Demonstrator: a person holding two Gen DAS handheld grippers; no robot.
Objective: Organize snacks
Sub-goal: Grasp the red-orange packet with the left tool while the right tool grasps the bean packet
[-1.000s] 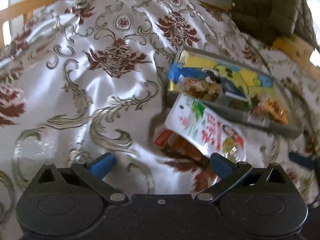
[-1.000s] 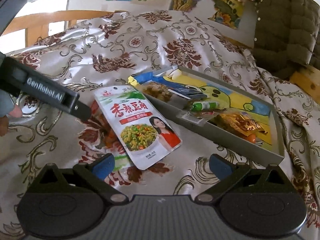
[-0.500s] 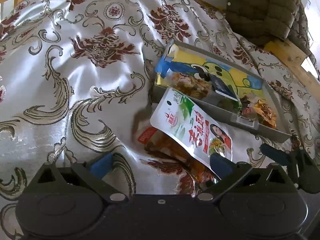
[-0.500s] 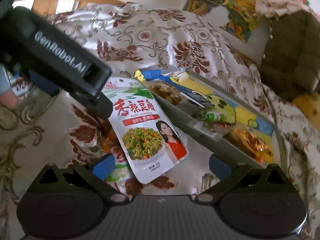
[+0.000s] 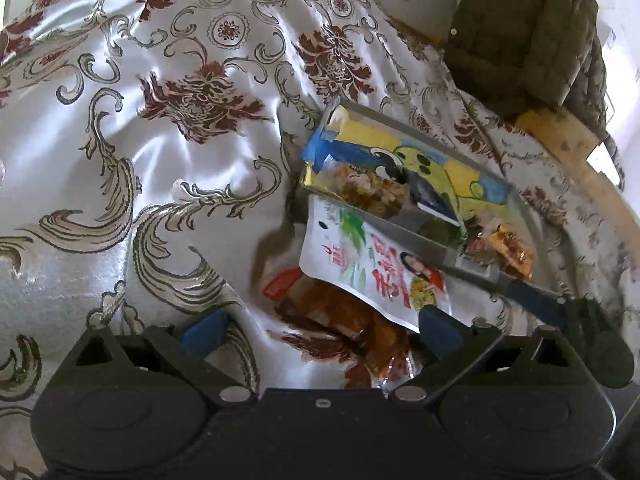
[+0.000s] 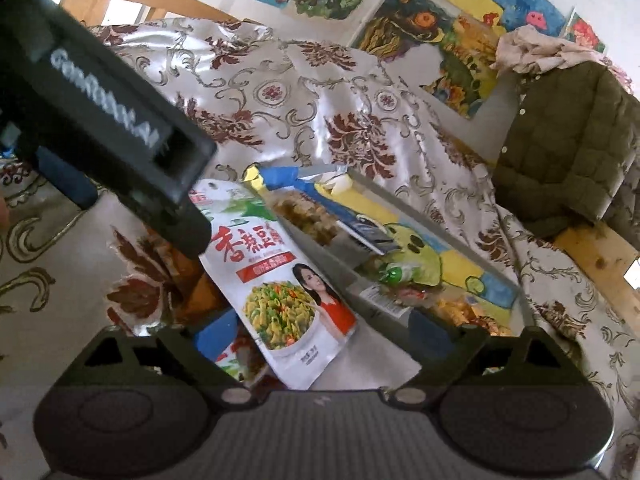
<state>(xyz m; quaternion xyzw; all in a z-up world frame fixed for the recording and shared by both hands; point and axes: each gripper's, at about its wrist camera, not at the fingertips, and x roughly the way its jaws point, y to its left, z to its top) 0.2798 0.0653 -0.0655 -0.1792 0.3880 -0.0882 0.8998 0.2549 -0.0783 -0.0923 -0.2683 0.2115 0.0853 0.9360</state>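
Observation:
A white snack pouch (image 5: 356,264) (image 6: 280,280) lies on the patterned cloth, leaning against the near wall of a grey tray (image 5: 432,244) (image 6: 320,248). An orange-brown packet (image 5: 320,308) sits partly under the pouch. My right gripper (image 6: 322,334) is low over the pouch's bottom end, its jaws closing with the pouch between them, but the pads are not pressing on it. My left gripper (image 5: 320,328) is open above the orange-brown packet, and its black body (image 6: 108,120) fills the upper left of the right wrist view. One right fingertip (image 5: 536,300) reaches in beside the tray.
The tray holds several snack packets, among them a brown one (image 5: 368,192) and an orange one (image 5: 508,248). A green quilted jacket (image 5: 520,40) (image 6: 568,152) hangs behind it. Posters (image 6: 420,20) cover the wall. The satin cloth (image 5: 160,160) spreads to the left.
My right gripper has come in close over the white pouch and its jaws have narrowed a little. Its finger has entered the left wrist view. The left gripper has rolled slightly.

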